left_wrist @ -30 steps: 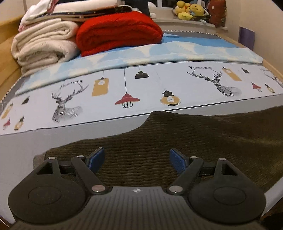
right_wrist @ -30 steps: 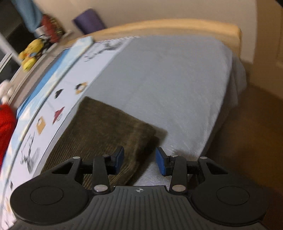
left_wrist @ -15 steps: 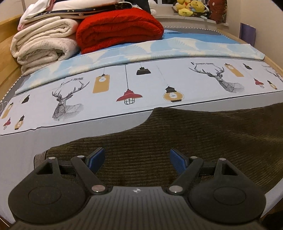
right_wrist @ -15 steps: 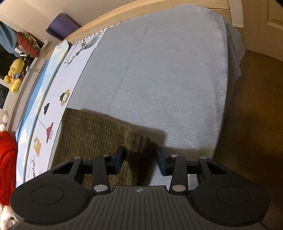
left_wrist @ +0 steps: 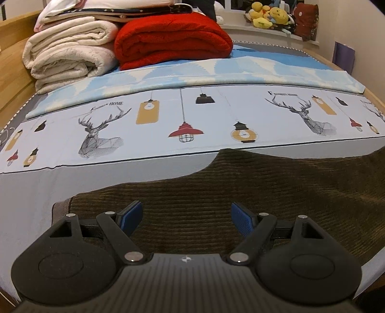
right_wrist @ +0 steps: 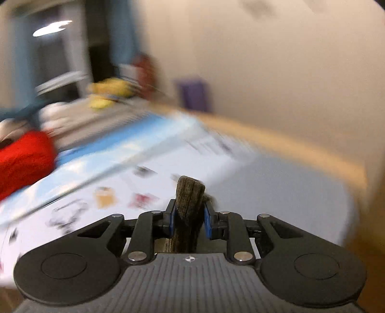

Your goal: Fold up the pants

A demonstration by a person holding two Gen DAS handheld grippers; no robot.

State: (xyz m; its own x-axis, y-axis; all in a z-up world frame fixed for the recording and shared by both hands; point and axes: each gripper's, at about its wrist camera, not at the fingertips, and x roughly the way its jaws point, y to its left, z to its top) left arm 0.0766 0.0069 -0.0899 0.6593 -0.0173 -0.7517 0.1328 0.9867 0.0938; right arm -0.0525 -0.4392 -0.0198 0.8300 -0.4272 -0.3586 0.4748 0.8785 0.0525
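The dark olive corduroy pants [left_wrist: 252, 187] lie flat on the grey part of the bed, stretching to the right in the left wrist view. My left gripper [left_wrist: 185, 216] is open, its blue pads wide apart just above the pants near their left end. My right gripper [right_wrist: 190, 216] is shut on a bunched end of the pants [right_wrist: 189, 202], which sticks up between the pads, lifted above the bed. The right wrist view is blurred by motion.
A printed sheet with deer and lanterns [left_wrist: 182, 120] lies beyond the pants. Folded cream blankets [left_wrist: 69, 57] and a red blanket [left_wrist: 170, 41] are stacked at the far end. Plush toys [left_wrist: 269, 14] sit on a ledge. A wooden bed frame [right_wrist: 288, 146] borders the right side.
My right gripper closed on the pants' end and lifted it, swinging quickly so its view blurs. My left gripper stayed open over the pants, shifting only slightly.
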